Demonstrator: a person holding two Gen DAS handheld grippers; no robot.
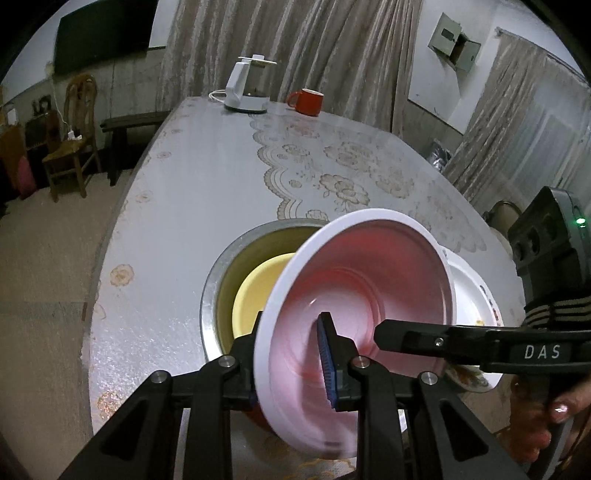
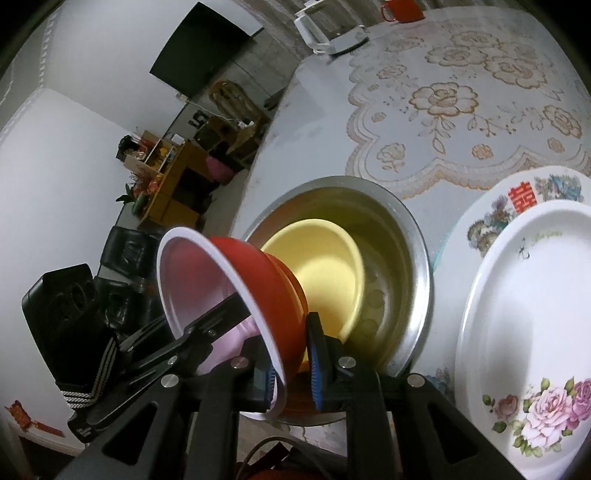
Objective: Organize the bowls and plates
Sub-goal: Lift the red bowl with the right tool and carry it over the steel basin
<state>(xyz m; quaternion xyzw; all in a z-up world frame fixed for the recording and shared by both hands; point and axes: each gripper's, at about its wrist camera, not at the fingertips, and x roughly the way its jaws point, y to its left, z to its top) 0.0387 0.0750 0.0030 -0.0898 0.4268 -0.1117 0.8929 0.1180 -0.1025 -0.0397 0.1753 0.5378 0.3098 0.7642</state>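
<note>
Both grippers, left (image 1: 291,363) and right (image 2: 293,384), clamp the red bowl's (image 2: 264,273) rim, tilted above the yellow bowl (image 2: 317,258) in the steel basin (image 2: 413,236). Risk: uneven release drops it askew or knocks the nearby plate (image 2: 517,302).

The red bowl (image 1: 354,295) hides a lot. In the left wrist view it covers the right half of the yellow bowl (image 1: 258,291) and most of the metal basin (image 1: 212,295), and its near rim is blurry. The white plate (image 1: 469,284) peeks out at 3 o'clock, mostly hidden behind the bowl and the right gripper (image 1: 384,334).

In the right wrist view the rose plate (image 2: 524,314) is cut off at 4 o'clock. The plate with the red sign (image 2: 517,192) lies half under it. The red cup (image 2: 402,9) at 12 o'clock is cut by the top edge. The small things on the shelf (image 2: 162,177) at 9 o'clock are too tiny to tell.
</note>
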